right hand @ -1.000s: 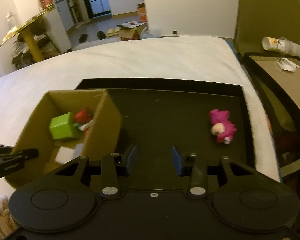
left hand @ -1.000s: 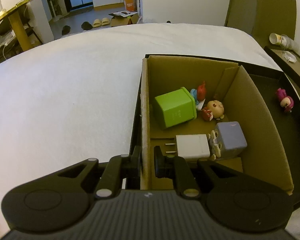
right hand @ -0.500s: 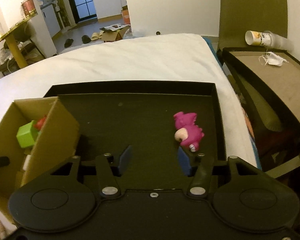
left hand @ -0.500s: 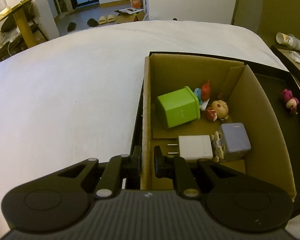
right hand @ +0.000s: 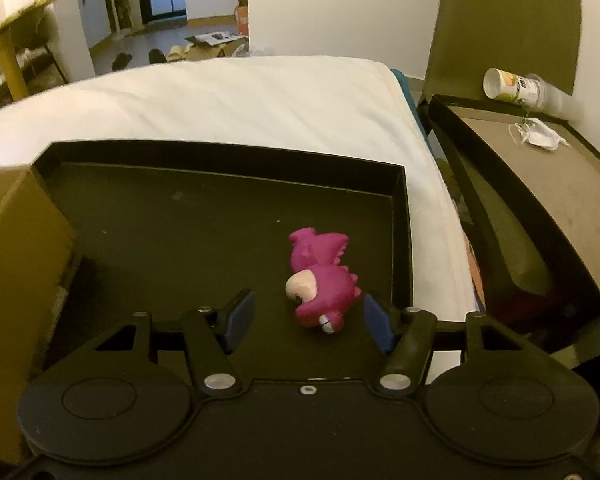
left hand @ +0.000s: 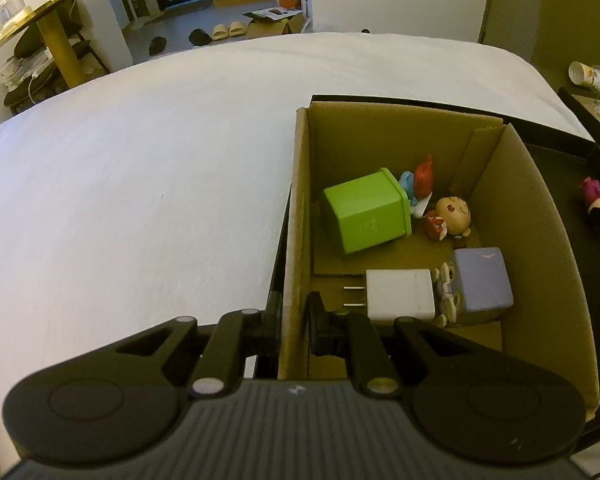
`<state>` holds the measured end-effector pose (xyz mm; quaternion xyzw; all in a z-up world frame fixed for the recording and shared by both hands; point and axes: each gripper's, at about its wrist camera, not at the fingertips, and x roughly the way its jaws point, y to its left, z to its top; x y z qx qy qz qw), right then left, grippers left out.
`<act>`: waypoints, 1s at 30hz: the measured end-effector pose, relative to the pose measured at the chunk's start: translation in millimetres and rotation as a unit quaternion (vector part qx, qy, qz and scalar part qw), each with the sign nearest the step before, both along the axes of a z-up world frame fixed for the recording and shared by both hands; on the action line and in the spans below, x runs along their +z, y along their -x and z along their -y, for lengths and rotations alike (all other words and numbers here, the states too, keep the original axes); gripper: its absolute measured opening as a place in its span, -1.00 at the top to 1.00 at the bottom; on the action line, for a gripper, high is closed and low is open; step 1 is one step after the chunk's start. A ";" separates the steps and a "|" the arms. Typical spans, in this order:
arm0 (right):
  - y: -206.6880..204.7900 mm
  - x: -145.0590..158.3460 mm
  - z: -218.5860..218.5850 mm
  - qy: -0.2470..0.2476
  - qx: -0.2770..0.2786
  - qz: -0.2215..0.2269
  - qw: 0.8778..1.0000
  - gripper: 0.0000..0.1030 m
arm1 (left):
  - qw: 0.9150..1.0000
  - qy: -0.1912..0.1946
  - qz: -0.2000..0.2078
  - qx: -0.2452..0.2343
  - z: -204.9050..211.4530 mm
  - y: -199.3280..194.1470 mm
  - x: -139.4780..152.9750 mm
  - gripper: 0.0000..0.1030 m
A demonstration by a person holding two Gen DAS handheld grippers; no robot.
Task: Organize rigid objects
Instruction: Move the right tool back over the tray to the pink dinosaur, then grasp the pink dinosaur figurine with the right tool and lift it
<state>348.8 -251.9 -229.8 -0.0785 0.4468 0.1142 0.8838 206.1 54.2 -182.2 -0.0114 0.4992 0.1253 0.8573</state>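
My left gripper (left hand: pixel 294 320) is shut on the left wall of the cardboard box (left hand: pixel 296 220), one finger outside and one inside. The box holds a green cube (left hand: pixel 366 210), a white plug adapter (left hand: pixel 400 294), a lilac block (left hand: pixel 482 278), a round-headed doll (left hand: pixel 452 214) and a red and blue figure (left hand: pixel 418 178). My right gripper (right hand: pixel 306 314) is open, its jaws on either side of a pink dinosaur toy (right hand: pixel 322 280) lying on the black tray (right hand: pixel 220 156). The toy also shows at the right edge of the left wrist view (left hand: pixel 596 200).
The tray and box rest on a white bed (left hand: pixel 140 180). A side table (right hand: pixel 540 184) to the right carries a tipped paper cup (right hand: pixel 512 86) and a face mask (right hand: pixel 540 136). The cardboard box's corner (right hand: pixel 16 248) stands at the tray's left.
My right gripper has moved right and forward to the pink dinosaur and opened wider, so the toy now lies between its fingers. My left gripper keeps its grip on the box wall.
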 end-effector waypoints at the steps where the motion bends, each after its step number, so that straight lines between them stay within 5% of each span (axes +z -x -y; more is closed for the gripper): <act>1: -1.8 -1.4 -1.0 -0.001 0.000 -0.001 1.000 -0.18 | 1.000 0.000 0.000 0.001 0.3 -0.3 -0.1 0.77; 8: -5.2 -9.5 -8.3 0.019 0.011 0.001 1.000 -0.18 | 1.000 -0.006 -0.002 -0.004 2.7 1.3 -0.1 0.77; 10: -2.9 -11.0 -10.7 0.035 0.022 -0.003 0.999 -0.11 | 1.000 -0.007 -0.003 -0.004 3.4 0.8 0.6 0.77; 12: 0.6 -10.8 -12.3 0.038 0.032 -0.007 0.999 0.20 | 1.000 -0.007 -0.004 -0.003 3.5 0.4 0.9 0.77; 30: 45.0 30.2 -29.5 -0.003 0.042 0.000 0.999 0.22 | 1.000 0.004 0.003 -0.013 -1.0 2.6 1.5 0.77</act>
